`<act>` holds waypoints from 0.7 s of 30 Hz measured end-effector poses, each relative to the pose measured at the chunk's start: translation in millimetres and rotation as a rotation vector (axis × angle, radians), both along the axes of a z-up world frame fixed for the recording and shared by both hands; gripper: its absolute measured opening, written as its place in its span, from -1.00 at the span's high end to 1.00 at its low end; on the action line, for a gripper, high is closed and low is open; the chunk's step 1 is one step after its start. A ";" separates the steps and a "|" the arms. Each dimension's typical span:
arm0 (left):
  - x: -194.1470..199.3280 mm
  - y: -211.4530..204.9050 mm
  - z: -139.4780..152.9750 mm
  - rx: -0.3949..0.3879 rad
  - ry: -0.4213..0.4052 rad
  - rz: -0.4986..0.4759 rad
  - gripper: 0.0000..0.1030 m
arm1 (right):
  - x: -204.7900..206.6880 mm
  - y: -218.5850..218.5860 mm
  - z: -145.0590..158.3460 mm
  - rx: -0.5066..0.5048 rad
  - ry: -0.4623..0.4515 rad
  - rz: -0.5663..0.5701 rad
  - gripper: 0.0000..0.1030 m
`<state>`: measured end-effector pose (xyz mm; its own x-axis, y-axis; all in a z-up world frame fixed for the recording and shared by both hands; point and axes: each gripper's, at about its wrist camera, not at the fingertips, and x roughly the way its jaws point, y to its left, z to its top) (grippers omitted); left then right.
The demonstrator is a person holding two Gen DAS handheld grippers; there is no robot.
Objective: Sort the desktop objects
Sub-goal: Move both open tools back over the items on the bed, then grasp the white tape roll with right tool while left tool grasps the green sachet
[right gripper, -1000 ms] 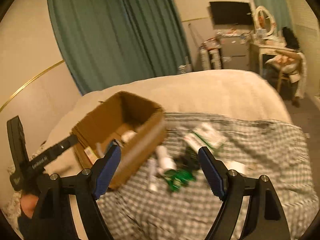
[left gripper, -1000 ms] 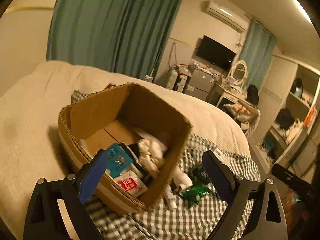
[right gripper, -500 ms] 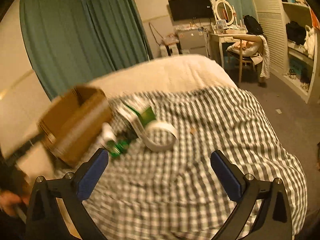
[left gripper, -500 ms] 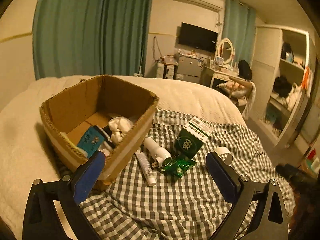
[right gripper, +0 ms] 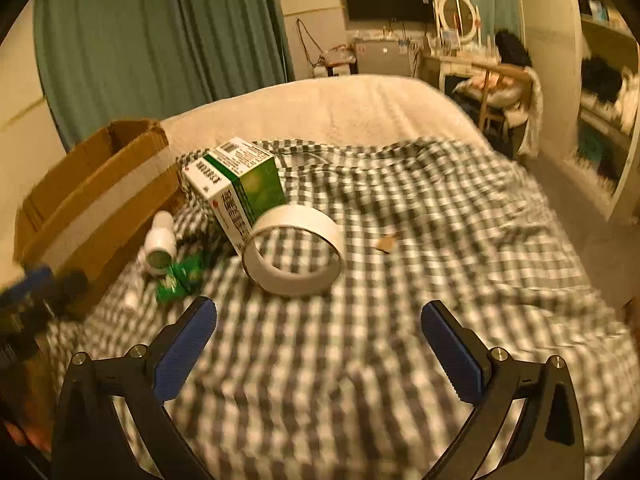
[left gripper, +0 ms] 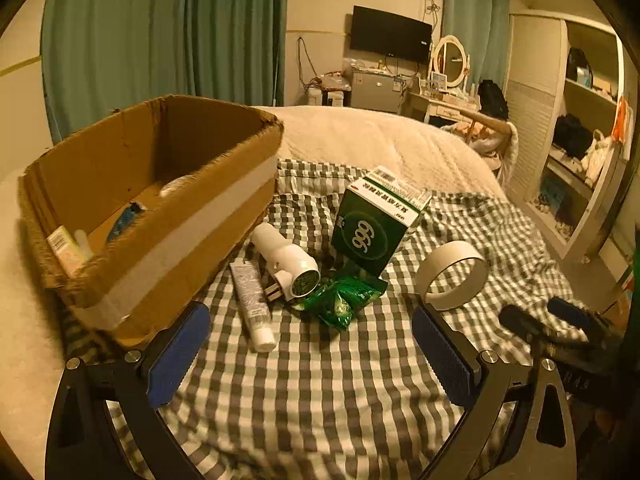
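Observation:
On a checked cloth (left gripper: 320, 380) lie a green and white carton (left gripper: 374, 224), a white tape roll (left gripper: 452, 274), a white bottle (left gripper: 286, 260), a grey tube (left gripper: 252, 304) and a green packet (left gripper: 340, 300). A cardboard box (left gripper: 152, 208) at the left holds several small items. My left gripper (left gripper: 312, 348) hovers open just short of the tube and packet, nothing between its blue pads. My right gripper (right gripper: 320, 344) is open too, a little short of the tape roll (right gripper: 294, 254), with the carton (right gripper: 236, 184) and the box (right gripper: 92, 192) farther left.
The cloth lies on a cream bed (left gripper: 380, 140). The other gripper's dark body (left gripper: 560, 332) shows low at the right of the left wrist view. Green curtains, a wall screen, a dressing table and open shelves (left gripper: 580, 120) stand beyond the bed.
Both grippers swung right and came lower, away from the box toward the loose items. The tape roll now sits centred before the right gripper. Both stayed open.

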<state>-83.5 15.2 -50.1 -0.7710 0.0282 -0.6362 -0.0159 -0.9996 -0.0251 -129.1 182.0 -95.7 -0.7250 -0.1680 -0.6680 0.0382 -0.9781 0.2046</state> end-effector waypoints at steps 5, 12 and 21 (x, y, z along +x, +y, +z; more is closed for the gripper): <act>-20.4 1.8 -32.0 -0.077 -0.047 -0.005 -1.00 | -36.6 -1.5 -4.4 -0.047 0.020 -0.025 -0.99; -47.5 -0.4 -54.2 0.043 -0.053 0.014 -1.00 | -73.7 3.3 -29.2 -0.128 -0.049 -0.082 -0.99; -79.3 16.2 -63.0 -0.039 -0.079 -0.071 -0.25 | -81.2 20.9 -63.7 -0.392 -0.220 0.022 -0.99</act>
